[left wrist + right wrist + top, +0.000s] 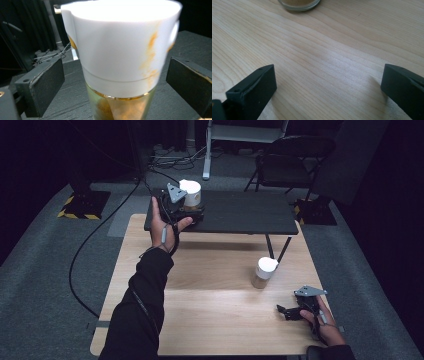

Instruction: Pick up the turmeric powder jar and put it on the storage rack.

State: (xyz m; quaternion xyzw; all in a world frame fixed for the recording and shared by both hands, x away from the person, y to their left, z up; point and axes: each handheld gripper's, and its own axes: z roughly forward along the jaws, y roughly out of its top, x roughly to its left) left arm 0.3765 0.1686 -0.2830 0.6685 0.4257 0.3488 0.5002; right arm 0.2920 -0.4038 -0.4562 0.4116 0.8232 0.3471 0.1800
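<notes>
A glass jar with a white lid (190, 194) stands on the left end of a black raised shelf (240, 212). In the left gripper view the jar (120, 50) holds tan powder, and orange smears mark its lid. My left gripper (189, 210) is around it, open: its pads (47, 85) stand clear of the jar on both sides. A second white-lidded jar (263, 272) stands on the wooden table (210, 320). My right gripper (282, 311) rests near the table's front right corner, open and empty, pointing toward that jar's base (299, 4).
The black shelf stands on thin legs over the far part of the table. A folding chair (292, 155) and a white stand are on the floor beyond. A black cable (85, 250) trails off to the left.
</notes>
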